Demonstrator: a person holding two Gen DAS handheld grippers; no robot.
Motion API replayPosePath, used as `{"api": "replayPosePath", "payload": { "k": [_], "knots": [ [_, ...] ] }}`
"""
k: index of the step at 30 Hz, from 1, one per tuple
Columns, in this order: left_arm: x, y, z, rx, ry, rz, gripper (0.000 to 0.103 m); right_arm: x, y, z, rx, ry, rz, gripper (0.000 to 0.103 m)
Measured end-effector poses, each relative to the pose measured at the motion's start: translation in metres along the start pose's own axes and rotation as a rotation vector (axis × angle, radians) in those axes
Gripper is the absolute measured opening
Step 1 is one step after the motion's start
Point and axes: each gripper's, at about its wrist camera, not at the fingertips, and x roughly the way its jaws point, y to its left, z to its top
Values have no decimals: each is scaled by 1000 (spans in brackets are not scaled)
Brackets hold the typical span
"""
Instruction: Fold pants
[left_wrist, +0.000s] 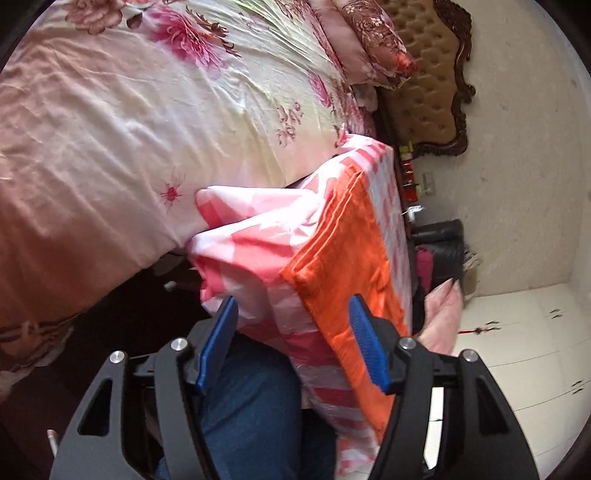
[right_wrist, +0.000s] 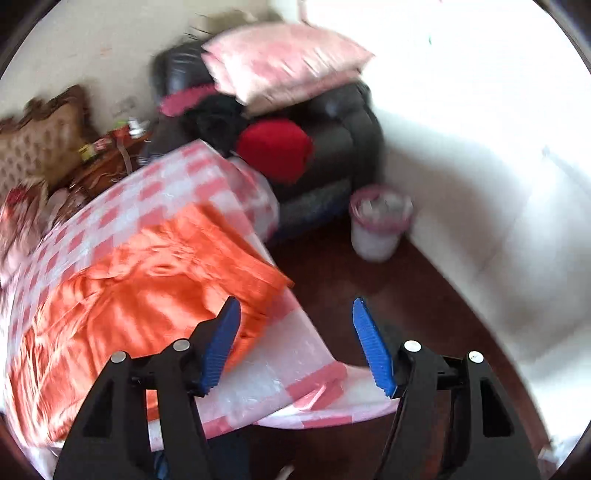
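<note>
Both tongs are spread with nothing pinched. The left tongs hang over the near corner of the pants, one pad above the orange cloth, the other off its edge over the checked cloth; no pad presses on anything. The right tongs are clear of the pants, their left pad over the orange edge, the right pad out over the dark floor.

The pants lie already folded into a flat orange oblong on the checked cloth that covers the surface, close to its near edge, beside the bed. From the stacked layers along one side, the fold looks mostly made.

What remains, I judge, is tidying or one last fold. For that, bring each pair of tongs low to a corner, slide one pad under all the orange layers but over the checked cloth, then close. Catching the checked cloth would drag the whole cover, which already hangs loose over the edge. Lift both corners together and level so the layers stay stacked
</note>
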Motion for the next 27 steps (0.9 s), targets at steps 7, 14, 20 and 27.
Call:
{"api": "replayPosePath", "payload": {
  "k": [7,14,20,27],
  "knots": [
    [26,0,19,0,67,-67,51,16,85,-13,-266,59,132,63],
    [33,-22,25,130,93,-13,16,41,118,-31,-335,131,123,63],
    [21,-50,50,218,36,84,15,59,129,-44,-337,192,141,63],
    [14,-65,70,295,-5,265,57,48,137,-49,-366,180,165,62]
  ]
}}
